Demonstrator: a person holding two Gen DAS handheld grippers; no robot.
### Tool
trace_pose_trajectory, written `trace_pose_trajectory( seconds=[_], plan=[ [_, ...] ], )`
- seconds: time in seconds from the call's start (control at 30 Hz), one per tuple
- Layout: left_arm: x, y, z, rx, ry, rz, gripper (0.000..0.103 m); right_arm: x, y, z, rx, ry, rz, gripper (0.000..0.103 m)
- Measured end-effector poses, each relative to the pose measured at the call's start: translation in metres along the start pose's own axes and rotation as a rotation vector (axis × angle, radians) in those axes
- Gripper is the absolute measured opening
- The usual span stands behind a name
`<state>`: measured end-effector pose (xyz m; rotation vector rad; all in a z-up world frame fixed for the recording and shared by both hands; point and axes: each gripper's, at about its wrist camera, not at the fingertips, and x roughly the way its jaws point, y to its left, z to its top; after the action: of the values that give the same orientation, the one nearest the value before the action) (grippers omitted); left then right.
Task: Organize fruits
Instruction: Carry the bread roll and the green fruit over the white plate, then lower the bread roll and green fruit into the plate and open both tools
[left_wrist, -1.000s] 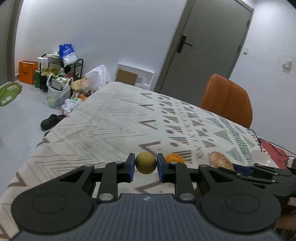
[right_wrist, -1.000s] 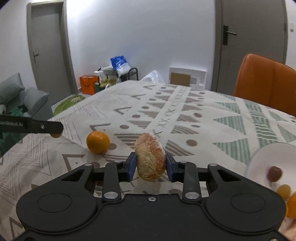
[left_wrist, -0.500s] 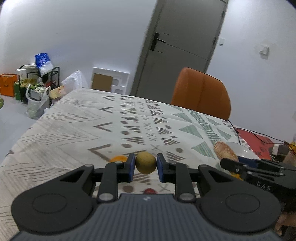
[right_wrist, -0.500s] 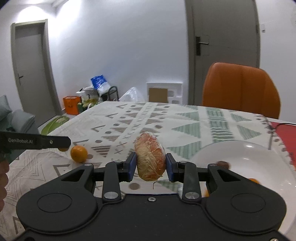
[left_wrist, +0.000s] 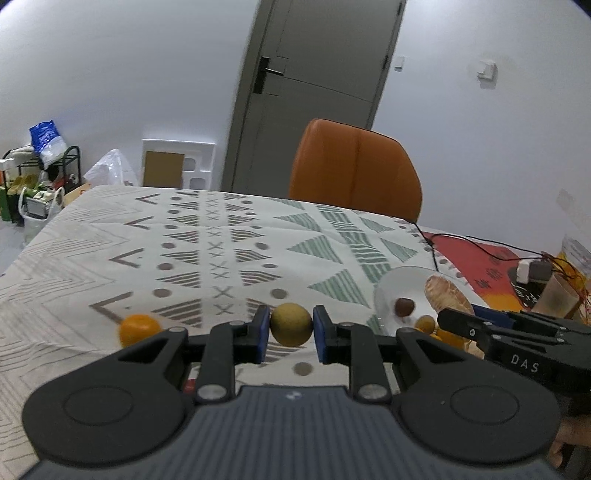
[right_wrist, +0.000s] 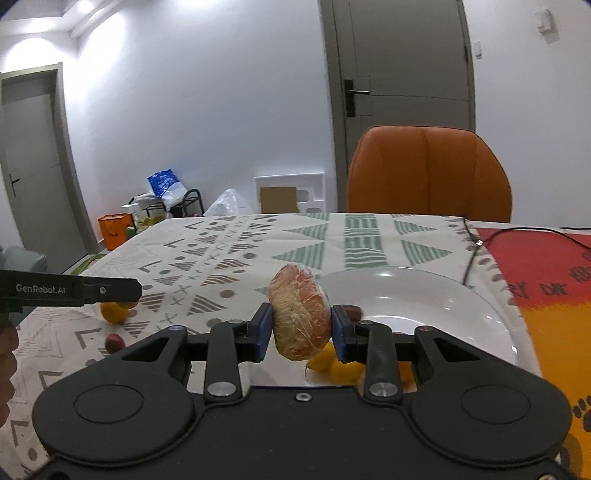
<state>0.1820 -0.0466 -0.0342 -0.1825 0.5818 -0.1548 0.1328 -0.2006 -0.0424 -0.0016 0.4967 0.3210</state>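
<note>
Left tongs (left_wrist: 291, 330) clamped on a small yellow-green fruit (left_wrist: 291, 324), orange (left_wrist: 138, 328) lying to their left. Right tongs (right_wrist: 301, 328) clamped on a peeled, wrapped fruit (right_wrist: 299, 314), raised over the near rim of a white plate (right_wrist: 424, 295).

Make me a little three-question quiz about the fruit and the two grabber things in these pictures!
1. True or false: the left gripper is empty.
2. What does the right gripper hold? A) a banana B) a peeled fruit wrapped in plastic C) a cup
3. Fill in: the white plate sits on the patterned ____.

Key:
1. False; it is shut on a small round yellow-brown fruit.
2. B
3. tablecloth
</note>
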Motion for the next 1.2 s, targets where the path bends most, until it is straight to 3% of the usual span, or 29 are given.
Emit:
trace_pose_trajectory(
  seconds=[0.87,0.97,1.2],
  plan=[
    [0.037,-0.064,0.001,0.092,0.044,-0.055,0.023,0.0,-0.068,-0.012,0.072,-0.003,-0.054,0.032],
    [0.039,-0.068,0.001,0.098,0.045,-0.06,0.023,0.004,-0.07,-0.012,0.067,0.003,-0.081,0.04],
    [0.046,-0.081,0.001,0.111,0.051,-0.082,0.023,-0.008,-0.08,-0.016,0.097,-0.018,-0.124,0.041]
  ],
)
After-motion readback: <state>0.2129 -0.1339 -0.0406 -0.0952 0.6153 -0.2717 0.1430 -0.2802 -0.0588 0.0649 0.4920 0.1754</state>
